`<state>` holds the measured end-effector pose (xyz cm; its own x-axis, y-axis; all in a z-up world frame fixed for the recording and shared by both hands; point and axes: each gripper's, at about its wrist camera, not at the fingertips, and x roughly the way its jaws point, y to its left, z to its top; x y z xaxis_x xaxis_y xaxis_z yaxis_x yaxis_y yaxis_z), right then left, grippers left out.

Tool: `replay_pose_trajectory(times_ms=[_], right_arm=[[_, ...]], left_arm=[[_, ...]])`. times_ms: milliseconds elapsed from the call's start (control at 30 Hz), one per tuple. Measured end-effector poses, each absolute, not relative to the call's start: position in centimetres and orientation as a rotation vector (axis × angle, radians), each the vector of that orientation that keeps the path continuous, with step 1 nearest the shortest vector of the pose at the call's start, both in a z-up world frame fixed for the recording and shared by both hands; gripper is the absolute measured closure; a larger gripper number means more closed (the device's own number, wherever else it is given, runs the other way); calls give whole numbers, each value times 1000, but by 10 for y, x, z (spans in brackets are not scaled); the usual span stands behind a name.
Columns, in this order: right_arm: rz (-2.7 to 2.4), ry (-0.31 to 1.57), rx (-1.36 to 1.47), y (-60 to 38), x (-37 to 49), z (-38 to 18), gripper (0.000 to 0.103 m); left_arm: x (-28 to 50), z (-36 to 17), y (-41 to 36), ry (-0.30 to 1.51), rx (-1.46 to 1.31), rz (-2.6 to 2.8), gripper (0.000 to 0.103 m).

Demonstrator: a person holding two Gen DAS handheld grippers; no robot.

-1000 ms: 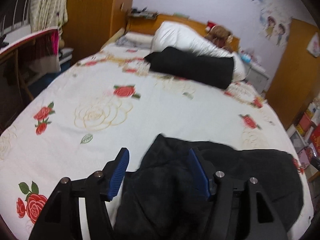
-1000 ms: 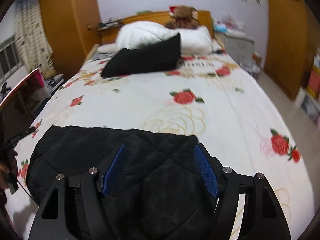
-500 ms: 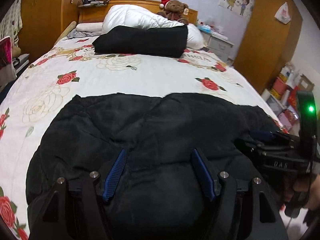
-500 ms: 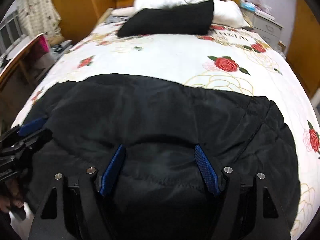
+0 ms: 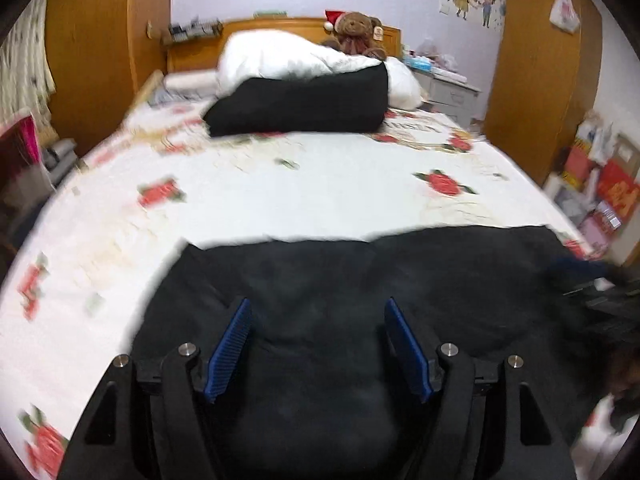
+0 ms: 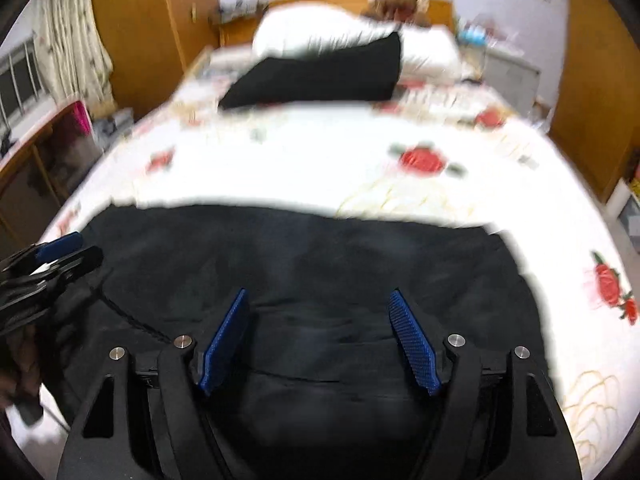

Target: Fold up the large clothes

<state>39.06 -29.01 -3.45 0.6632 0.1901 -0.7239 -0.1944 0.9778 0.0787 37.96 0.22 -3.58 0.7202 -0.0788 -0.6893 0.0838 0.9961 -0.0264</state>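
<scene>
A big black padded jacket lies spread flat across the near end of the bed, and it fills the lower half of the right wrist view too. My left gripper hangs over the jacket's left part with its blue pads wide apart and only fabric below them. Over the jacket's right part my right gripper is open as well, with nothing pinched. Each gripper shows at the edge of the other's view: the right gripper and the left gripper. The jacket's near hem is hidden under the gripper bodies.
A black cushion leans on a white duvet at the headboard, with a teddy bear behind. A wooden wardrobe and stacked boxes stand to the right. A desk stands left of the bed.
The left wrist view has swung from the jacket's left edge to above its body and levelled out. The right gripper has sunk closer to the jacket. The jacket now lies flatter.
</scene>
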Motion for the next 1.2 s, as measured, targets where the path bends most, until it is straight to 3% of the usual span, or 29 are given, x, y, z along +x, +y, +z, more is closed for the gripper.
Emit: replay_pose_trajectory(times_ms=[200,767,1000,1200], right_arm=[[79,895,62,-357,408,-92,32],[60,873,96,-357,420,-120,33],[11,897,67,-350,419,-90,33],[191,746,75,-295,357,-33,33]], left_arm=[[394,-86,44,808,-99,-34,30],[401,-114,34,760,-86,14,29],[403,-85,32,836,-72,41,33],[355,-39,-5,733,-95,-117,33]])
